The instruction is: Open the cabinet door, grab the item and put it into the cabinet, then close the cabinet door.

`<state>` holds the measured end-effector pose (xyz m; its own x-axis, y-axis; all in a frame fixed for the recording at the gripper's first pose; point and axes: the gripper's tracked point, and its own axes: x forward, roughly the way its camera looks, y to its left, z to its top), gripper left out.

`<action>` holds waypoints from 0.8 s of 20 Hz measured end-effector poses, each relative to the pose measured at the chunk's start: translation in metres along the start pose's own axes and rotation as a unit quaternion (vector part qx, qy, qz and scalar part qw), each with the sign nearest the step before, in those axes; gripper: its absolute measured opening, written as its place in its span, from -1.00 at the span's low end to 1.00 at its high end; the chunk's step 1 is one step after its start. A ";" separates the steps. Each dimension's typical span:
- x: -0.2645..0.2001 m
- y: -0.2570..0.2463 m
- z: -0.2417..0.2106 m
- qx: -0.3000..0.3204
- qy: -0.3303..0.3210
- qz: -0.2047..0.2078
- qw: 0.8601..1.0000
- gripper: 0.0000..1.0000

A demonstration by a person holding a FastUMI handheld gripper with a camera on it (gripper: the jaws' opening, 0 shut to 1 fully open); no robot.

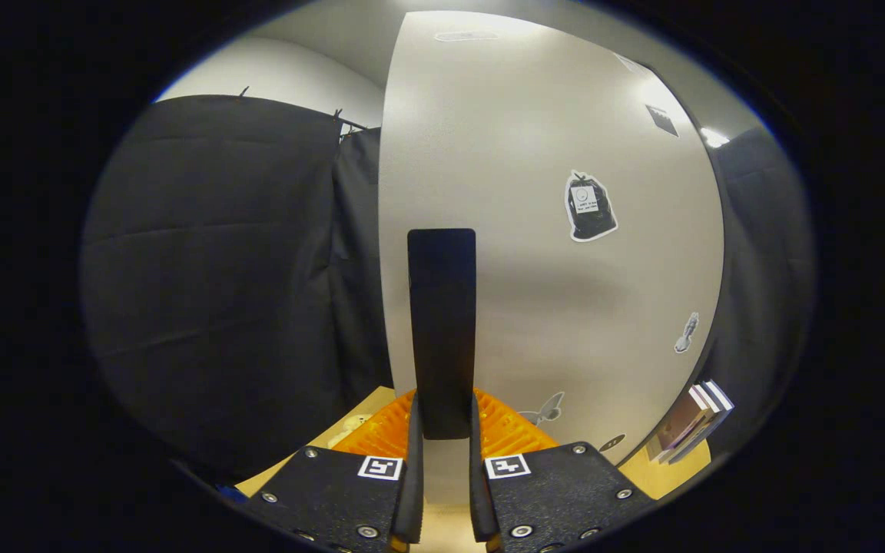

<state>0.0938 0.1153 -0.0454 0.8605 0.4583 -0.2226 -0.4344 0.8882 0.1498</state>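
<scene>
A pale grey cabinet door (565,292) with several stickers on it rises right in front of me. Near its left edge hangs a tall black handle (441,307). My gripper (442,418) is shut on the handle's lower end, with one finger pressing on each side. Whether the door stands ajar I cannot tell. Past the door's right edge, a small stack of books (692,422) leans on the wooden tabletop (665,468).
Black cloth (220,292) hangs to the left of the door, close to its edge. A small pale object (354,422) lies on the tabletop below the cloth, left of my fingers. More dark cloth (765,269) hangs behind the door's right side.
</scene>
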 end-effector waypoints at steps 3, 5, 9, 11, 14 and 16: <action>-0.007 -0.005 -0.002 -0.002 0.002 0.039 0.999 -0.50; -0.011 -0.011 -0.003 -0.005 0.001 0.063 0.998 -0.50; -0.035 -0.022 -0.006 0.002 0.001 0.109 0.994 -0.50; -0.053 -0.031 -0.008 0.007 0.000 0.131 0.991 -0.50; -0.070 -0.042 -0.011 0.011 0.001 0.153 0.988 -0.50; -0.087 -0.052 -0.015 0.015 0.001 0.164 0.986 -0.50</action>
<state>0.0374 0.0291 -0.0486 0.6737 0.7215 -0.1597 -0.6818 0.6903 0.2422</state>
